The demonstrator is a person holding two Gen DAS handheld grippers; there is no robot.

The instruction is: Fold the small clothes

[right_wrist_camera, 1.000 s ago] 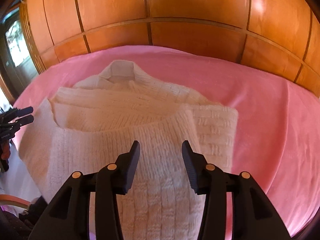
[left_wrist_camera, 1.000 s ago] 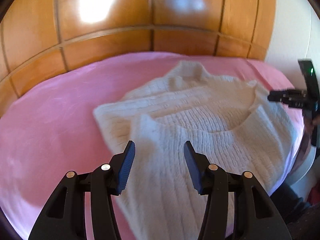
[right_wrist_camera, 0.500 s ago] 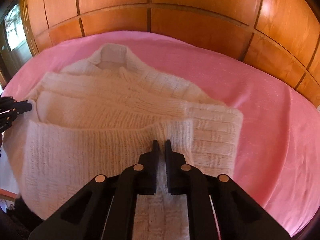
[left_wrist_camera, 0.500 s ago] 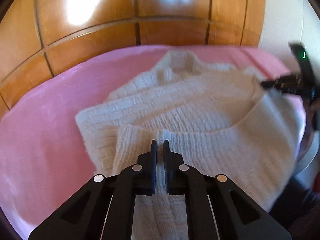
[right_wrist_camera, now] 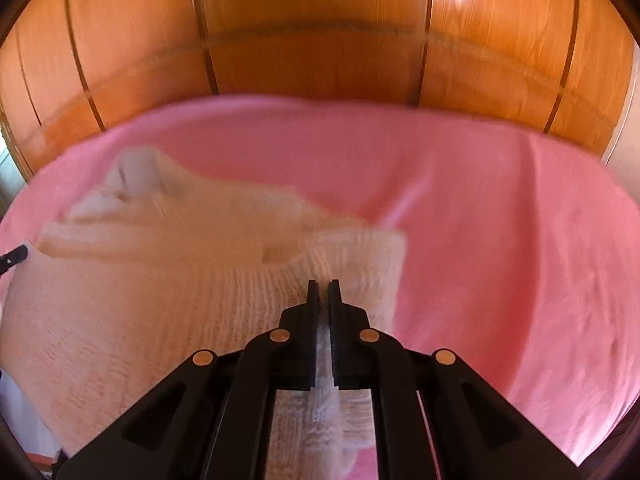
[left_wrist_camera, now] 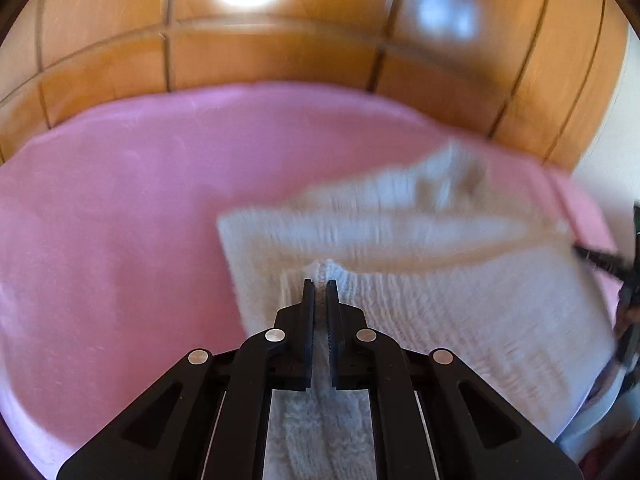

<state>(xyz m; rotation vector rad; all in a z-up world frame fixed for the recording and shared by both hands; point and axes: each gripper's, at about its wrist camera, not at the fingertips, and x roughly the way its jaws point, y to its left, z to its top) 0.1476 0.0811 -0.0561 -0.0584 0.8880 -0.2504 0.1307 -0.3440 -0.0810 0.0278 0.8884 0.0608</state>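
Wood panelling (left_wrist_camera: 280, 60) in warm orange-brown, divided by dark seams, fills the upper part of both wrist views from 10 to 2 o'clock. Below it a pink cover (left_wrist_camera: 120, 220) spreads over a bed-like surface and takes up most of the remaining field; in the right wrist view it runs from centre out to 3 o'clock and shows a few soft creases. A cream knitted sweater (left_wrist_camera: 460, 312) lies on the pink cover, partly folded, with 1 ribbed lower layer drawn up over the layers beneath and the collar toward the panelling. In the left wrist view the sweater occupies the area from centre to 4 o'clock, with its collar near 1 o'clock; in the right wrist view it occupies centre to 8 o'clock, with its collar near 10 o'clock. Its far portion is blurred in both views. The left gripper (left_wrist_camera: 320, 286) at 6 o'clock has its 2 black fingers drawn almost together, and a pinch of the sweater's ribbed edge stands bunched between the tips. The right gripper (right_wrist_camera: 324, 286) at 6 o'clock is likewise closed down to a narrow slit, clamping the knit edge at the sweater's right corner. Each gripper's dark tip shows at the margin of the other's view, at the sweater's opposite corner.
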